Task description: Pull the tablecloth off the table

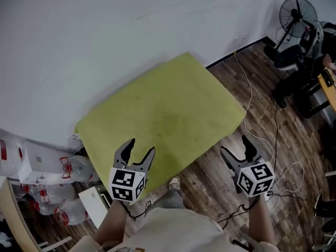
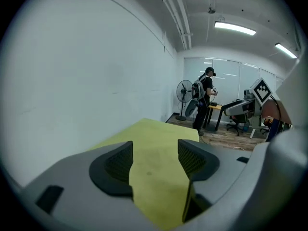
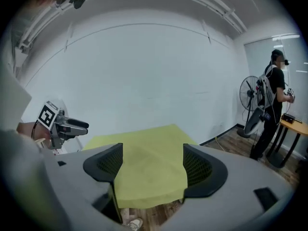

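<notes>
A yellow-green tablecloth (image 1: 163,114) covers a table against the white wall, hanging over its near edge. My left gripper (image 1: 139,152) hovers open above the cloth's near left part, nothing between its fingers. My right gripper (image 1: 237,147) is open too, over the wooden floor just right of the cloth's near right corner. In the left gripper view the tablecloth (image 2: 154,177) fills the gap between the open jaws of the left gripper (image 2: 155,160). In the right gripper view the tablecloth (image 3: 144,172) lies ahead and below the right gripper (image 3: 151,163), with its near edge in sight.
Boxes and bags (image 1: 47,177) are stacked left of the table. Cables (image 1: 262,135) trail across the wooden floor at right. A standing fan (image 1: 296,14), chairs and a desk stand at far right. Another person (image 3: 272,109) stands by the fan.
</notes>
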Motion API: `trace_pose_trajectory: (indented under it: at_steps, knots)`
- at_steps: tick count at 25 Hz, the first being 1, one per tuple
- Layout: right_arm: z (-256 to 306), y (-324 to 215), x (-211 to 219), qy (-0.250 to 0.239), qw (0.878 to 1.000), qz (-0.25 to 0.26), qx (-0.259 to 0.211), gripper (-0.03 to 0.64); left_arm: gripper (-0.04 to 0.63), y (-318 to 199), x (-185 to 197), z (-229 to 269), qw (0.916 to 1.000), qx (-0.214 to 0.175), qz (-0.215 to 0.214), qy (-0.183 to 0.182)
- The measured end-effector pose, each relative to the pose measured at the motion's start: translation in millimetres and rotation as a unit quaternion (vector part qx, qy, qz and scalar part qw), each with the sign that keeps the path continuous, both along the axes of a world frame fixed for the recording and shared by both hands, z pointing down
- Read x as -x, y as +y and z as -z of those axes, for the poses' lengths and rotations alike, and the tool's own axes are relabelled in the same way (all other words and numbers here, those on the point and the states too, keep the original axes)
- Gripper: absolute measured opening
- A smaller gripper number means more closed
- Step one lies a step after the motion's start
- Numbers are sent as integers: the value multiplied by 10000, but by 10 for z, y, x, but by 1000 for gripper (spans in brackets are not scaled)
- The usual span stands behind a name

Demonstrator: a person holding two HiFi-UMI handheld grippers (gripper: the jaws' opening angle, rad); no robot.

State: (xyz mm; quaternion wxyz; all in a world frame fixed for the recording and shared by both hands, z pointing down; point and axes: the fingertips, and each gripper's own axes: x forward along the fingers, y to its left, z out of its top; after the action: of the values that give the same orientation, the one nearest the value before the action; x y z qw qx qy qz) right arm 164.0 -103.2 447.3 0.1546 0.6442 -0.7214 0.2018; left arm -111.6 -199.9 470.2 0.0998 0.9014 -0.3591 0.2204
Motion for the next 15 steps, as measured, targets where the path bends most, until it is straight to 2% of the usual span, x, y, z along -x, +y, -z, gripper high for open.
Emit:
trace_pose_trajectory:
  at_steps: [8,10,15]
  knots:
    - [-955,-454,-160,-75,9964,-289,798,387,296,-391,-11,-777,9974,571,-313,-296]
    - [-1179,-513,-194,19,9947,-314,979,387,298,-442,4,-979,9963,735,-285,-334]
    - [-1620,-628,-262,148,9901,-223,1375,387,298,-433,-12,-1401,9894,1436,-98,-193]
